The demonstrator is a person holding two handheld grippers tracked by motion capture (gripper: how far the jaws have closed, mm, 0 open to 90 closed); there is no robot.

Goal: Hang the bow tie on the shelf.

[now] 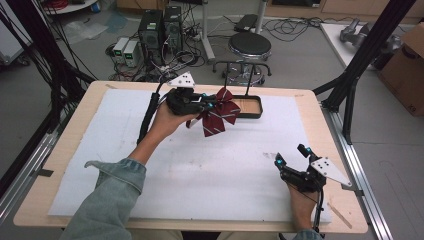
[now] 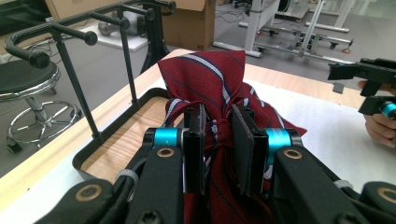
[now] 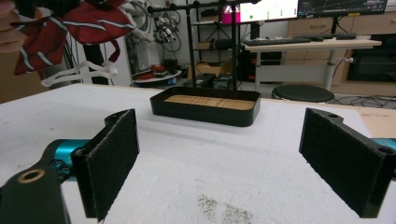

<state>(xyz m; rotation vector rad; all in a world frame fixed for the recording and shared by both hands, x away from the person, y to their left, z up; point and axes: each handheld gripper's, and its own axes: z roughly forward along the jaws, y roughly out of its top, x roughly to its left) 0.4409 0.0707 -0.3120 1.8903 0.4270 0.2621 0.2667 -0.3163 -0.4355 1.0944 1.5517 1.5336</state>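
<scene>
Even, soft indoor light; faint shadows, slight overall blur, no glare.

Woven striped cloth bow tie (image 2: 205, 84); wood-floored matt black tray (image 3: 205, 112).

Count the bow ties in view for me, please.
1. A red striped bow tie is held off the table by the left gripper, pinched at its knot, near the black stand tray. None lies on the white mat; the right gripper is open.
</scene>
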